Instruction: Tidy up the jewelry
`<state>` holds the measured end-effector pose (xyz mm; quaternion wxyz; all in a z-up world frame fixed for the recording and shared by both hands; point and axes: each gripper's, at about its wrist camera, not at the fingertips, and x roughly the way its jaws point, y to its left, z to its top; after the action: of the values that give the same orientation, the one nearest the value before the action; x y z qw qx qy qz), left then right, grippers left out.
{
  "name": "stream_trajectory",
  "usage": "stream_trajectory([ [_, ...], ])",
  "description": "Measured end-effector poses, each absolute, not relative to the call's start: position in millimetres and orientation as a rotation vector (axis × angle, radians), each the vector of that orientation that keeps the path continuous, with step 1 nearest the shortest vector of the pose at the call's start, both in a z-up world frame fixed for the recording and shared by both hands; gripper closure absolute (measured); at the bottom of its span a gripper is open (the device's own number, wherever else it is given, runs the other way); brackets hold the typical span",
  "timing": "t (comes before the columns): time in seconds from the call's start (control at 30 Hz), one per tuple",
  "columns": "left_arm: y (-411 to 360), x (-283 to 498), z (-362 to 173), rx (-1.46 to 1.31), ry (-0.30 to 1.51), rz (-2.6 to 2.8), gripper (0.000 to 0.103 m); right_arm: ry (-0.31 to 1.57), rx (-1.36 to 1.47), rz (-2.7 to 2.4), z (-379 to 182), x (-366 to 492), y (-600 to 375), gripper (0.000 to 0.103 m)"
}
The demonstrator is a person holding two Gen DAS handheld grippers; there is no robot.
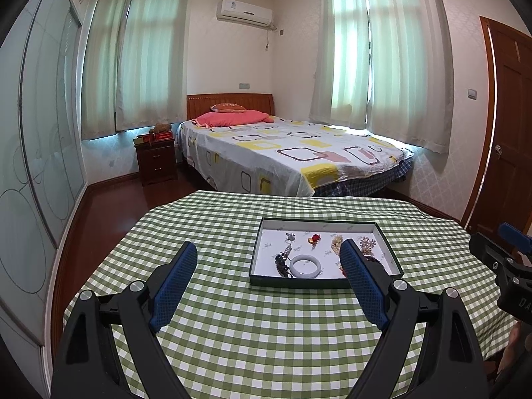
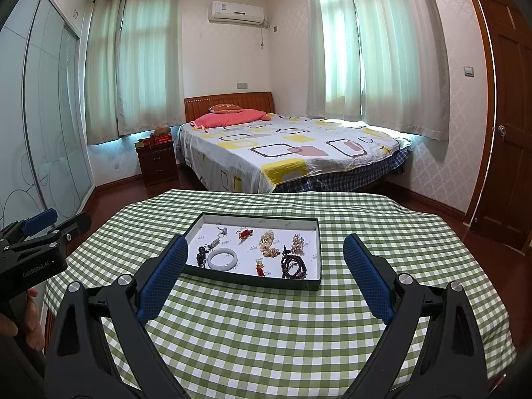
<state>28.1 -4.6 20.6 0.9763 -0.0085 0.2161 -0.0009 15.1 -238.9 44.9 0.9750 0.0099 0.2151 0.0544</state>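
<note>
both grippers, left (image 1: pixel 268 259) and right (image 2: pixel 266 252), show jaws open, empty; pale bangle (image 2: pixel 223 259) judged rigid, slippery, fragile: grip across its rim.

Left wrist view: left gripper's blue finger (image 1: pixel 360 286) covers the dark bead bracelet (image 1: pixel 377 261) and part of the tray (image 1: pixel 324 282). Right gripper (image 1: pixel 508 266) cut off at frame edge. Small tray charms (image 2: pixel 244 233) too tiny to identify. Desk (image 2: pixel 266 332) near edge hidden behind gripper bodies.

One tray (image 2: pixel 314 252), one bangle (image 2: pixel 223 259), two grippers (image 2: pixel 266 279).
</note>
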Motion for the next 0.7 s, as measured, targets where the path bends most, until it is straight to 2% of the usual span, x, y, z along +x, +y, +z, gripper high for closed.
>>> stream_trajectory([
  [0.7,-10.1,29.9,19.6,0.010,0.444,-0.005,0.018,0.437,0.023,0.110,43.2,14.5,-237.6,0.011],
])
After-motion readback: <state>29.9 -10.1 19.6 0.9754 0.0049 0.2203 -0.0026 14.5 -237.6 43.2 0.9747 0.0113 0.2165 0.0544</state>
